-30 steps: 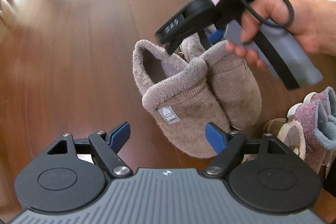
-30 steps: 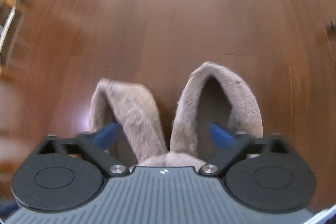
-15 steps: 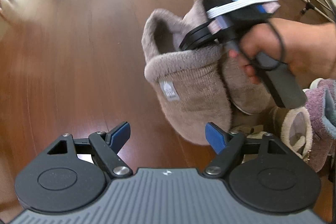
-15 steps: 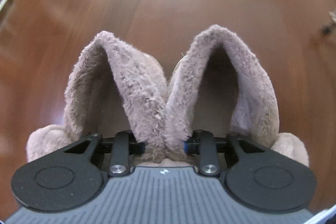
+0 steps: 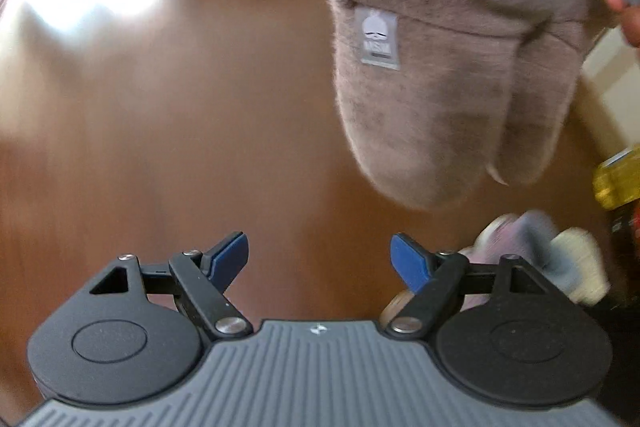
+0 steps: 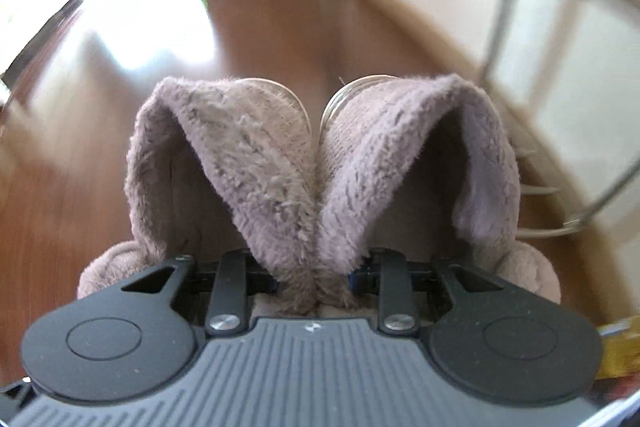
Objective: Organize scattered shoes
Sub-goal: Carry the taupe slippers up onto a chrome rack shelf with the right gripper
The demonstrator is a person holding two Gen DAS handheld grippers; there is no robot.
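Note:
A pair of taupe fuzzy slippers (image 5: pixel 436 75) hangs toes down in the air at the upper right of the left wrist view, a grey label on one. My right gripper (image 6: pixel 314 277) is shut on the two inner collar edges of the taupe fuzzy slippers (image 6: pixel 316 179), pinching both together, so both openings face the camera. My left gripper (image 5: pixel 320 259) stands open below and left of the pair, with nothing between its blue pads. A hand (image 5: pixel 624 11) on the right gripper's handle shows at the right edge.
Brown wooden floor (image 5: pixel 160 147) lies below, with window glare at the left. More slippers, pink and cream (image 5: pixel 552 251), lie blurred at the lower right. A metal wire rack (image 6: pixel 560 67) stands against a pale wall on the right. A yellow object (image 5: pixel 620 179) sits at the right edge.
The right gripper closed on the slippers' inner collars and lifted the pair off the floor, swinging towards the rack. The left gripper rose too and stayed open.

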